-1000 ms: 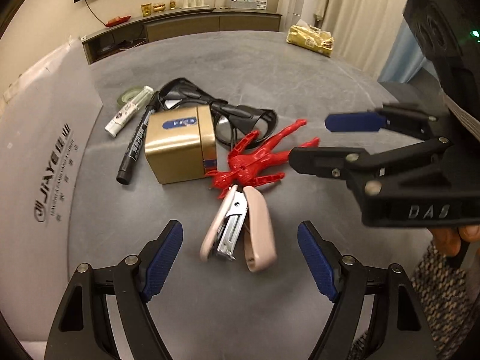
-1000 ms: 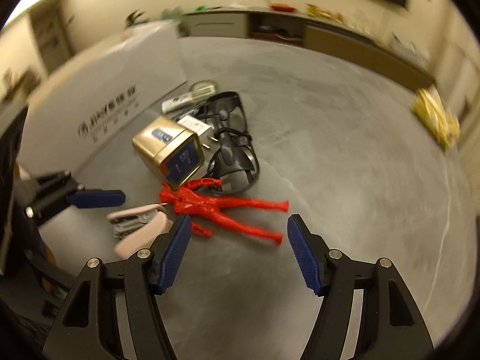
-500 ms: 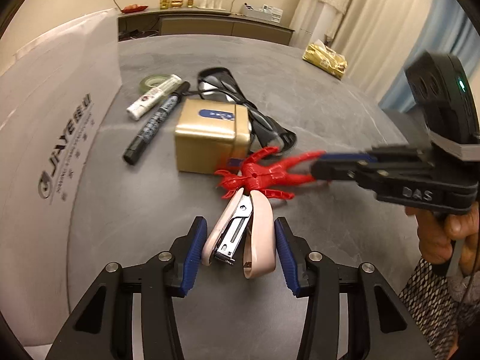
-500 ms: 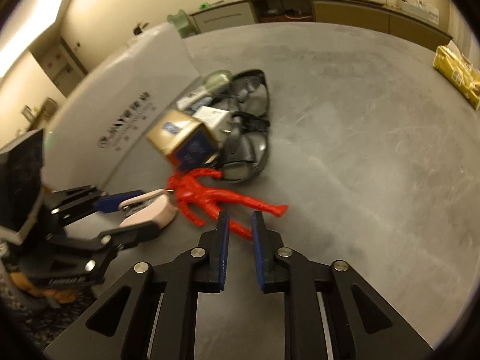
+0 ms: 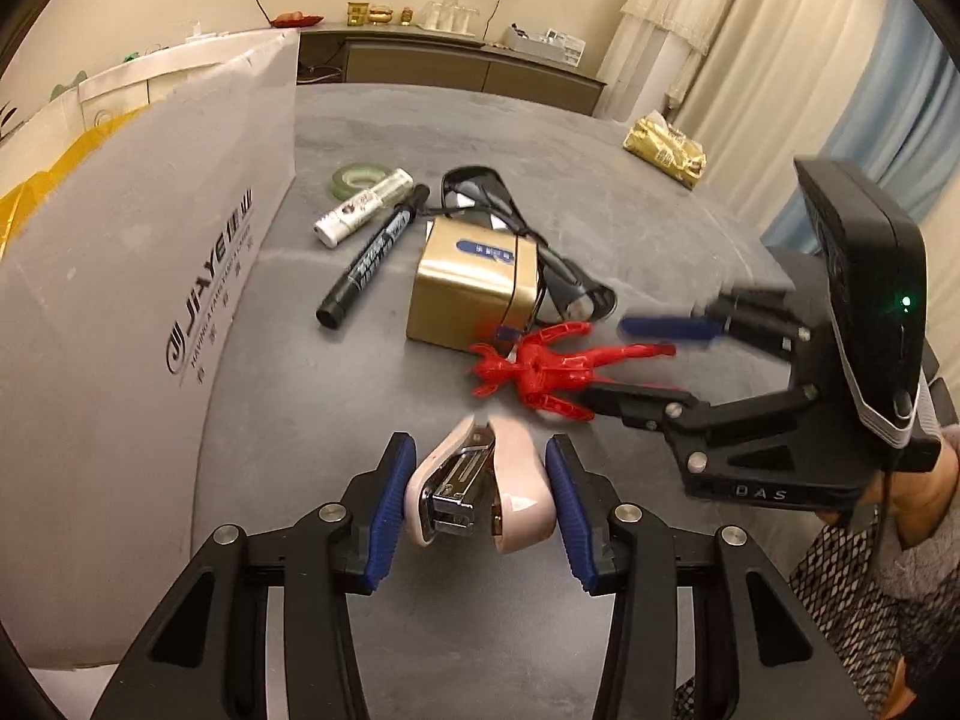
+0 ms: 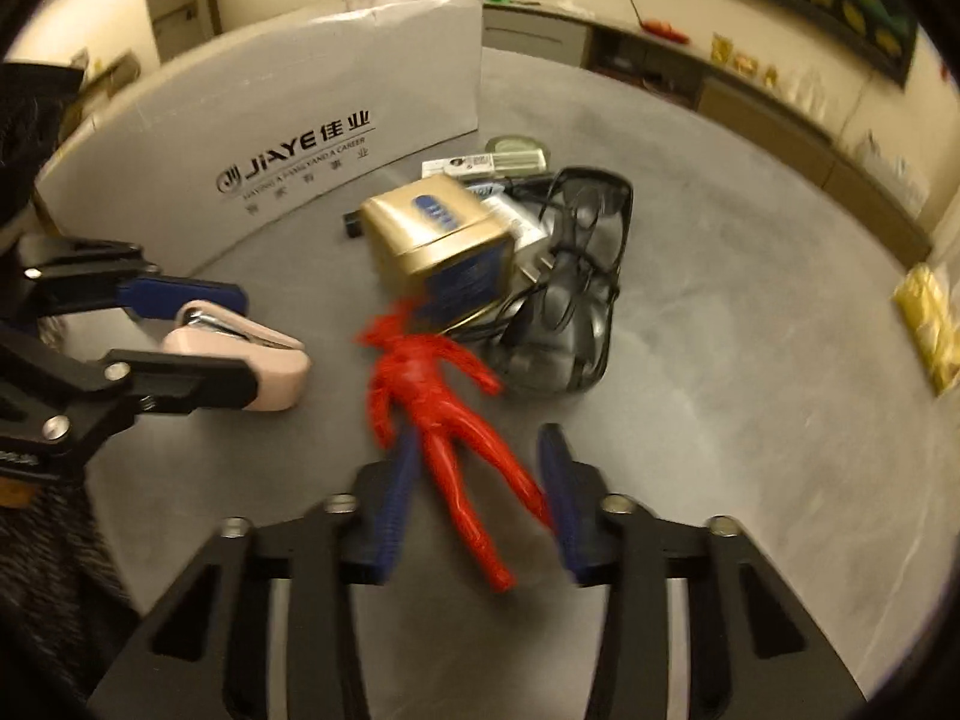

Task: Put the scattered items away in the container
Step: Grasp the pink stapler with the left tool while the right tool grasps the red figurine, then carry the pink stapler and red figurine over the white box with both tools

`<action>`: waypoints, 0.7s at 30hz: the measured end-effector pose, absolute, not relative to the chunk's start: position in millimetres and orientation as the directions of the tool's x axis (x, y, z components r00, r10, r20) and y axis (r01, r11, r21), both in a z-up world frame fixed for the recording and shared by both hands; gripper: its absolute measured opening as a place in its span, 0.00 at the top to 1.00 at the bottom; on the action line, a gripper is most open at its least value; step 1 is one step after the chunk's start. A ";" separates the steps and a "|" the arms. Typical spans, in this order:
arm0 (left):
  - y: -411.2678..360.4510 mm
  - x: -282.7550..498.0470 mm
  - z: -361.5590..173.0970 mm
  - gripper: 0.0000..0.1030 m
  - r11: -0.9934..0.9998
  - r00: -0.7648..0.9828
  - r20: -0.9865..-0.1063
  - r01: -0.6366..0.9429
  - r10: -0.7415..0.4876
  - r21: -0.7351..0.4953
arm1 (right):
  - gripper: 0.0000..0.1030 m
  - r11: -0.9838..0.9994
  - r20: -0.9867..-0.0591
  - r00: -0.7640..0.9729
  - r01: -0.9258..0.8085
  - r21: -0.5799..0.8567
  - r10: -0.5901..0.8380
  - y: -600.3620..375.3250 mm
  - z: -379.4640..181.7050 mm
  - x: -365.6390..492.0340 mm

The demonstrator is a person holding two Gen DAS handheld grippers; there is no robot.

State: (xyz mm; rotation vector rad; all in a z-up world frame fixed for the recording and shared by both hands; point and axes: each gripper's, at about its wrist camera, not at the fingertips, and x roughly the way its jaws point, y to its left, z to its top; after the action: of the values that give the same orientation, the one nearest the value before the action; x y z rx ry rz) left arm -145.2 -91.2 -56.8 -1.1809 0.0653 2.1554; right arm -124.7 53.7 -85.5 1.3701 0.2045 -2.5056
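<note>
Right gripper [image 6: 477, 495] and red figure [image 6: 444, 408] motion-blurred; pad contact with its legs cannot be judged. Marker [image 6: 354, 223] beyond the tongs mostly hidden behind gold box [image 6: 438, 240] (one black end shows). White box [image 5: 120, 300] left of left tongs cut off by frame edge.

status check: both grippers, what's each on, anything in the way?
Left hand-held gripper shut on pink stapler. Right hand-held gripper open, straddling red figure legs. Gold box and glasses crowd the figure's head end.

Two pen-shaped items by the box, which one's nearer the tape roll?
The white tube, touching the green tape roll; the black marker lies on its far side.
</note>
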 end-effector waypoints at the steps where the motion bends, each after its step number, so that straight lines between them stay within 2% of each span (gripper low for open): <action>1: -91.7 -144.7 -55.9 0.55 -0.773 -0.369 -0.762 -0.578 0.533 -0.261 | 0.72 -0.956 -0.843 -0.501 0.288 0.048 -0.194 56.1 -85.7 -120.8; 4: -97.9 -145.5 -57.8 0.55 -0.771 -0.358 -0.756 -0.567 0.548 -0.290 | 0.73 -0.965 -0.844 -0.482 0.215 0.149 -0.238 63.4 -86.1 -110.8; 8: -102.1 -151.0 -59.9 0.55 -0.766 -0.337 -0.747 -0.543 0.573 -0.343 | 0.73 -0.940 -0.800 -0.499 0.117 0.319 -0.333 81.9 -81.9 -104.1; 11: -93.5 -152.5 -52.7 0.56 -0.767 -0.352 -0.746 -0.557 0.566 -0.319 | 0.73 -0.921 -0.781 -0.512 0.059 0.384 -0.358 89.4 -80.1 -97.0; 16: -88.1 -144.7 -45.1 0.57 -0.762 -0.383 -0.743 -0.595 0.548 -0.256 | 0.73 -0.916 -0.775 -0.535 -0.008 0.402 -0.336 97.2 -81.8 -95.9; 21: -87.7 -142.9 -51.8 0.57 -0.765 -0.398 -0.742 -0.599 0.540 -0.235 | 0.73 -0.945 -0.804 -0.531 -0.021 0.327 -0.266 93.4 -87.2 -97.2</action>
State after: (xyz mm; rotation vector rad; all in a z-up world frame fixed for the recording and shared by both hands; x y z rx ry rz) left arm -142.9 -87.7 -51.8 -1.1180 0.0902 2.1734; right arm -97.2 93.4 -87.2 1.4400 -0.4513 -2.5924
